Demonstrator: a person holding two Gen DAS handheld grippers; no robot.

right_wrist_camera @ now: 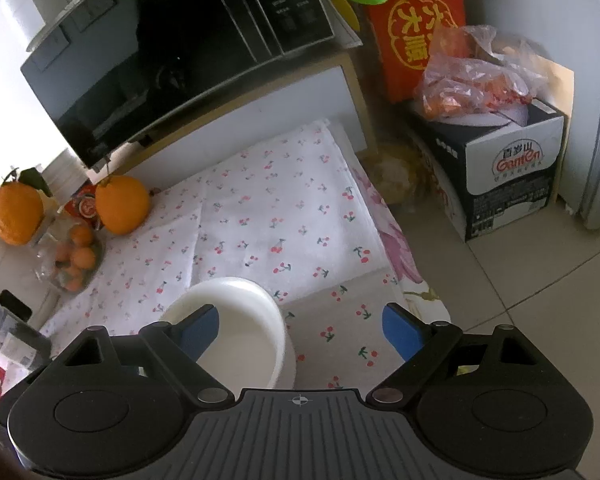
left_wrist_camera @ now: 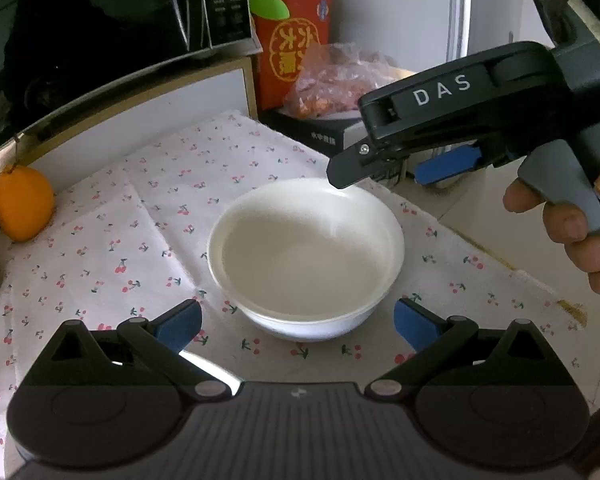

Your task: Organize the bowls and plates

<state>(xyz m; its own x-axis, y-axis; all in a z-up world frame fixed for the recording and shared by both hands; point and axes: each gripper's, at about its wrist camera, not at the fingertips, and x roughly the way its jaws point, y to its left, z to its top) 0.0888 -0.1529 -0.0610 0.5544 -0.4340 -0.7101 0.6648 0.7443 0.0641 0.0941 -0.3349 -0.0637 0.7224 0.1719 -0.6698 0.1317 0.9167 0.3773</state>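
Note:
A white bowl (left_wrist_camera: pixel 306 258) stands upright on the cherry-print cloth (left_wrist_camera: pixel 112 240); a second rim line low on its side suggests stacked bowls. My left gripper (left_wrist_camera: pixel 298 324) is open, its blue pads either side of the bowl's near edge, not touching. In the left wrist view my right gripper hovers above the bowl's far right rim, only part of its fingers showing. In the right wrist view the bowl (right_wrist_camera: pixel 240 324) sits at lower left. My right gripper (right_wrist_camera: pixel 300 330) is open and empty, its left pad over the bowl's inside.
A black microwave (right_wrist_camera: pixel 160 52) stands on a white shelf behind the cloth. Oranges (right_wrist_camera: pixel 122 204) and a bag of small oranges (right_wrist_camera: pixel 74 258) lie at the left. A red box (right_wrist_camera: pixel 416 20), a plastic bag (right_wrist_camera: pixel 476 76) and a black carton (right_wrist_camera: pixel 508 176) stand at the right on the tiled floor.

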